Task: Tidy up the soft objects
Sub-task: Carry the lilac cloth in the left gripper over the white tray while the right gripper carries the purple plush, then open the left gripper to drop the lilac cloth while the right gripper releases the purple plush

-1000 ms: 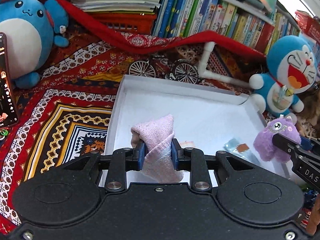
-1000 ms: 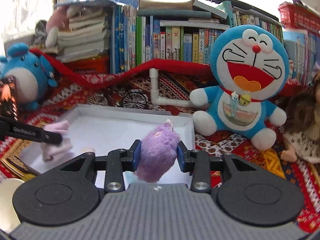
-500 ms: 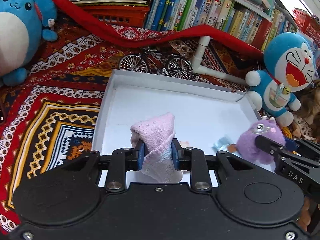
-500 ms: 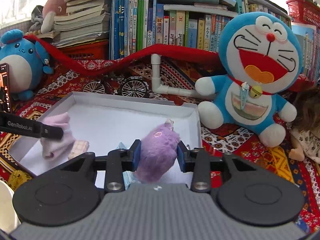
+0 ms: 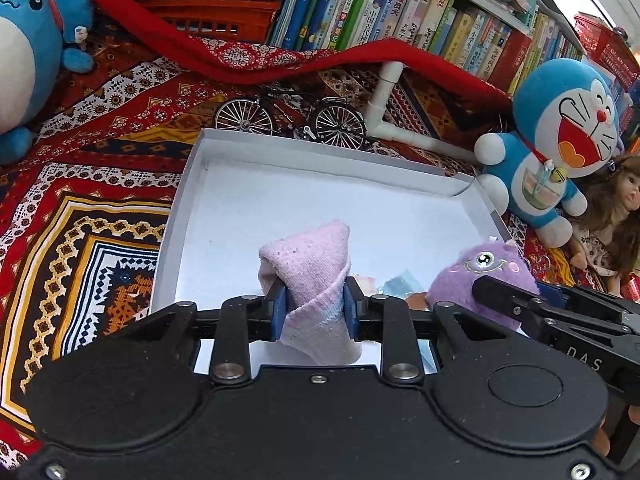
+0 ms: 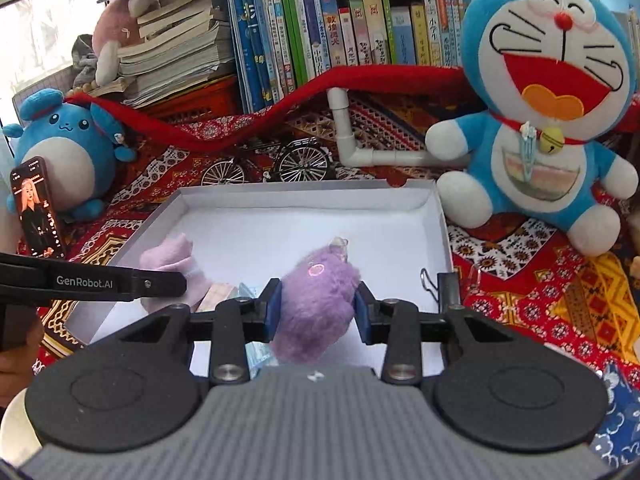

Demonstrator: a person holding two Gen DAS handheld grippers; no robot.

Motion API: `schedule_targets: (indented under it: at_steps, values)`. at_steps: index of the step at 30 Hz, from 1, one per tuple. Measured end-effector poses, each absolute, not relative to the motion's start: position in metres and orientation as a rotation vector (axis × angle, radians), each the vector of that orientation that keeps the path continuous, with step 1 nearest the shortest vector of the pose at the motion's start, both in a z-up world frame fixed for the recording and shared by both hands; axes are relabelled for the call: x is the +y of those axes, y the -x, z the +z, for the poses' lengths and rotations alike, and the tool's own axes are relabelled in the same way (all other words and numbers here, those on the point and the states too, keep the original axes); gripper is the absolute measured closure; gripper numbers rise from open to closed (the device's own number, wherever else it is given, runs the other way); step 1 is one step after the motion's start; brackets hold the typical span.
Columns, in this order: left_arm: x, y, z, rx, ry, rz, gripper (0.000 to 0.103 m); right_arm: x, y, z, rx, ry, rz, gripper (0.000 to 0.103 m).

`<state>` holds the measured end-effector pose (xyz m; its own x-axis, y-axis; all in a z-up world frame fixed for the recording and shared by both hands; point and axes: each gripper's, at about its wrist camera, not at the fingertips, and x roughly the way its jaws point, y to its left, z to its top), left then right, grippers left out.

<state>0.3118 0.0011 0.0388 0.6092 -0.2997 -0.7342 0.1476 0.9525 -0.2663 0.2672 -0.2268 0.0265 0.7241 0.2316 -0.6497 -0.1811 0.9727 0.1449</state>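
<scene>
A rolled pink sock (image 5: 308, 264) sits between the blue pads of my left gripper (image 5: 314, 310), which is shut on it over the near part of the white shallow box (image 5: 188, 184). In the right wrist view the same pink sock (image 6: 168, 260) shows behind the left gripper's black finger. My right gripper (image 6: 316, 310) is shut on a fuzzy purple plush (image 6: 316, 300), held over the box (image 6: 440, 216) near its right side. From the left wrist view the purple plush (image 5: 480, 276) is at the right, pinched by the right gripper's black fingers (image 5: 508, 304).
A small tan block (image 6: 218, 294) and bluish wrappers (image 5: 400, 284) lie in the box. Behind it stand a model bicycle (image 5: 292, 120) and a white pipe (image 5: 384, 96). A Doraemon plush (image 6: 548, 92), a doll (image 5: 616, 216), a blue round plush (image 6: 64, 152), a phone (image 6: 36, 206) and books surround the patterned cloth.
Both views have tipped downward and come closer to the box. The purple plush has moved left, nearer the pink sock. Both grips are unchanged.
</scene>
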Motion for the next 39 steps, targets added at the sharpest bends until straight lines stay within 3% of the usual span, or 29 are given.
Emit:
schedule_targets:
  at_steps: [15,17,20,39]
  values:
    - [-0.001,-0.315,0.035,0.892,0.189,-0.266,0.074,-0.228,-0.271,0.022,0.779,-0.117,0.261,0.058]
    - [0.0,-0.315,0.036,0.892,0.193,-0.267,0.073,-0.228,-0.271,0.023,0.782,-0.118,0.263,0.053]
    - [0.001,-0.314,0.037,0.888,0.19,-0.27,0.066,-0.229,-0.27,0.022,0.794,-0.116,0.267,0.04]
    - [0.006,-0.288,0.063,0.813,0.151,-0.28,0.035,-0.244,-0.253,0.038,0.746,-0.122,0.26,0.022]
